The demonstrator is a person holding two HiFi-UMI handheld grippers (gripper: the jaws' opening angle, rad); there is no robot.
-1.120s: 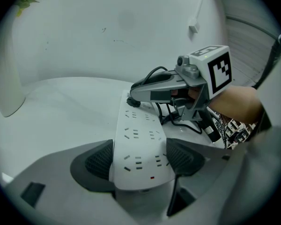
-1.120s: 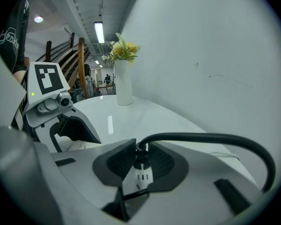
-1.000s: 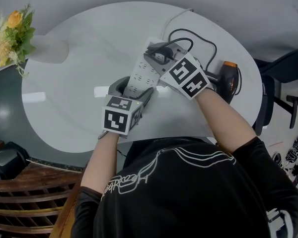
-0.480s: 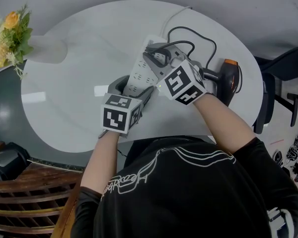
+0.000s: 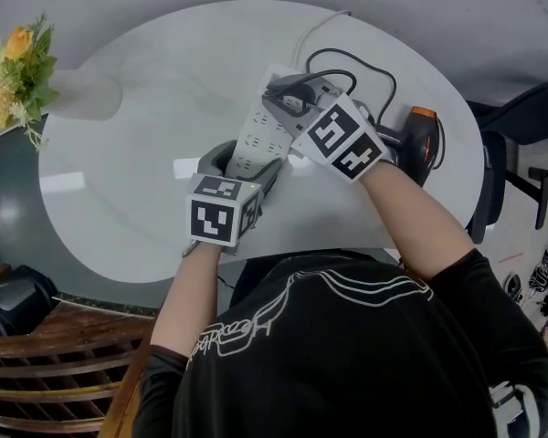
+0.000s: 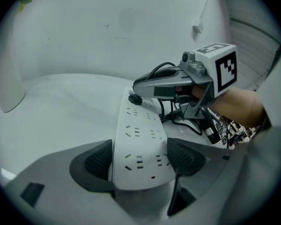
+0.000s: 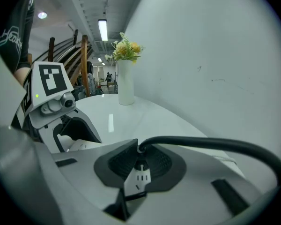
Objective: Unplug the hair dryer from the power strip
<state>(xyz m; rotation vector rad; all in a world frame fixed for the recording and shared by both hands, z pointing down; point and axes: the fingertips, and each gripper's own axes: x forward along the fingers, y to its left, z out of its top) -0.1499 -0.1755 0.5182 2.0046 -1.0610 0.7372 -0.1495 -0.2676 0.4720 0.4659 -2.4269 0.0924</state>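
My right tool (image 7: 141, 162) is gripping the black plug (image 6: 133, 99) where its cord (image 7: 215, 146) is coming out. My left tool (image 6: 140, 159) is clamping the near end of the power strip (image 6: 136, 130), low in that view. I am judging the plug not yet out, so the pulling is remaining. The hair dryer (image 5: 422, 144) is lying right of centre on the round white tabletop (image 5: 137, 153). Flowers (image 5: 18, 62) are standing at upper left, and a wooden chair (image 5: 64, 363) is showing at lower left.

Glossy white table (image 5: 137, 117), smooth matt plastic power strip (image 6: 138, 149), rubbery black hair dryer cord (image 7: 215, 146), ribbed matt pads (image 6: 99, 161) on the jaws.
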